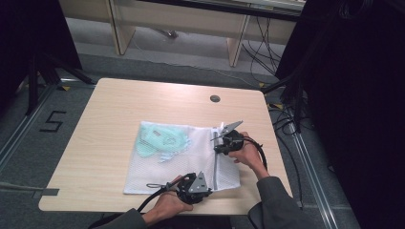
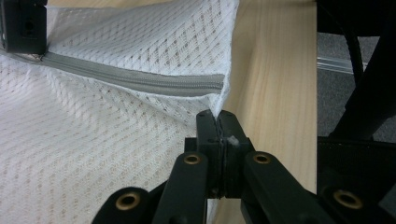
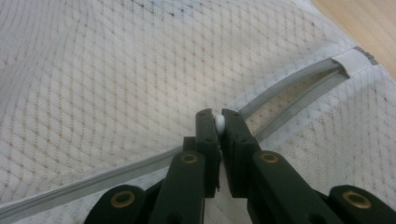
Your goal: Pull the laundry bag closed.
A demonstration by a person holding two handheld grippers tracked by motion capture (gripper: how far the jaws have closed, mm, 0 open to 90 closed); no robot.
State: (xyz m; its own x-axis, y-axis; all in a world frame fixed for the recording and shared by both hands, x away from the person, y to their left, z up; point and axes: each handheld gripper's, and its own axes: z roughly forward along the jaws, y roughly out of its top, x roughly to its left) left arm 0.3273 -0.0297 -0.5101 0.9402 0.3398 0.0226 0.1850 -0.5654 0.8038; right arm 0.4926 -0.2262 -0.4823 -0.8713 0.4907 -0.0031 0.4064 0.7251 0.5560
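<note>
A white mesh laundry bag (image 1: 162, 162) lies flat on the wooden table (image 1: 110, 109), with a pale green garment (image 1: 160, 140) inside its far left part. A grey zipper (image 2: 140, 81) runs along the bag's right edge. My left gripper (image 2: 217, 116) is shut on the bag's near right corner, just past the zipper's closed end. My right gripper (image 3: 218, 116) is shut on the small white zipper pull (image 3: 219, 122), partway along the zipper (image 3: 289, 93), which is parted beyond it. In the high view the left gripper (image 1: 208, 187) is at the front edge and the right gripper (image 1: 218, 145) farther back.
A round grommet (image 1: 215, 98) sits in the table near its far edge. Dark stands and cables (image 1: 291, 95) crowd the floor to the right. Wooden furniture legs (image 1: 122, 28) stand beyond the table. Bare tabletop (image 1: 95, 157) lies left of the bag.
</note>
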